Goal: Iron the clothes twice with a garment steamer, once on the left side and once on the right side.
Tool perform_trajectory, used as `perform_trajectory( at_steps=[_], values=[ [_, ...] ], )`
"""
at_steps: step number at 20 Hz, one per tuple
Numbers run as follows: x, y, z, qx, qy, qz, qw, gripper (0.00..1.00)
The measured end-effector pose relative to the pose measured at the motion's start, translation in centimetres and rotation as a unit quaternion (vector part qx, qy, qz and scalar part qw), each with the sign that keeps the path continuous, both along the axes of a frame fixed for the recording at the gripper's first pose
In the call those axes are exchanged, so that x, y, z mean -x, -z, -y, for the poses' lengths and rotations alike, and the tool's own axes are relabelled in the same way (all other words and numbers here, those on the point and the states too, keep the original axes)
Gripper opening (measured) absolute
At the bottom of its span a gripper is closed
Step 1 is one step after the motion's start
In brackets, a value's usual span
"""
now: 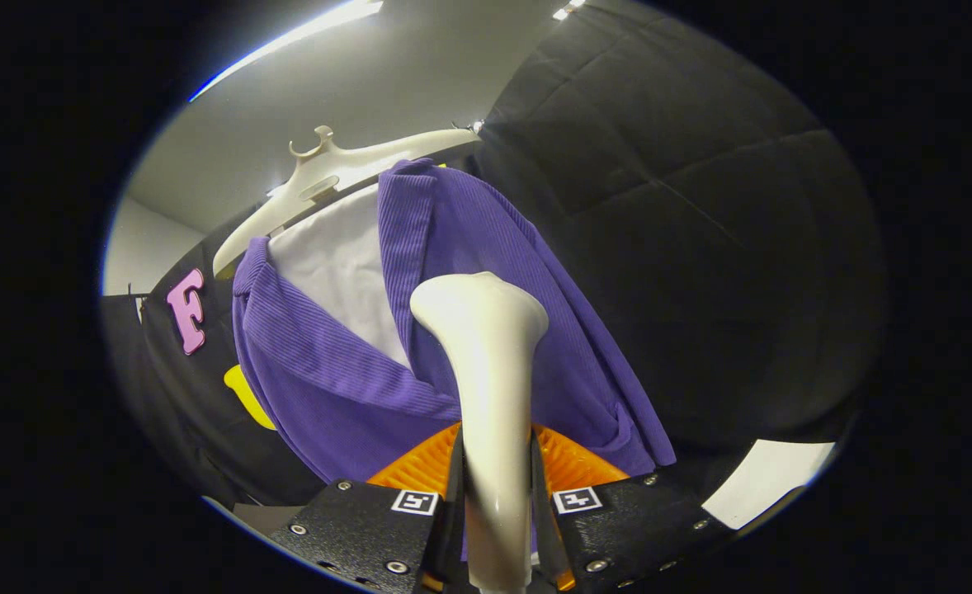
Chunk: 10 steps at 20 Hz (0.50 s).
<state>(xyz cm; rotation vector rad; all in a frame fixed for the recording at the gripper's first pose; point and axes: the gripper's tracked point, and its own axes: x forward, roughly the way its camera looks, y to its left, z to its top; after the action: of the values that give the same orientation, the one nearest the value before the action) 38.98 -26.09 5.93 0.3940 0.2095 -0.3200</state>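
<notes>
Gripper view: steamer [486, 371] is standing up through the lower centre of the frame, handle running down between the fingers, head flaring out at mid-frame. Looks like hard, glossy plastic: rigid, probably slick, likely light enough for one clamp. The narrow handle is the right place to be holding it, low on the neck, clear of the head.

Gripper [496, 495] is sitting nearly closed, both fingers pressing on the handle from either side, so it's gripping the steamer and nothing else.

Shirt [346, 396] is hanging on a hanger [321, 177] in the upper centre, collar open over a white lining. Ribbed fabric looks soft and floppy, so it'll probably give under the head. Head is overlapping the front panel at centre-right; contact or a small gap, can't tell.
</notes>
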Motion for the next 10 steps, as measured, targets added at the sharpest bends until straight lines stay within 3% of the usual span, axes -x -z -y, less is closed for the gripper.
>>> perform_trajectory(
  at_steps=[10],
  values=[
    [3.8, 5.9, 1.0, -0.017, 0.007, -0.061, 0.998, 0.36]
  ],
)
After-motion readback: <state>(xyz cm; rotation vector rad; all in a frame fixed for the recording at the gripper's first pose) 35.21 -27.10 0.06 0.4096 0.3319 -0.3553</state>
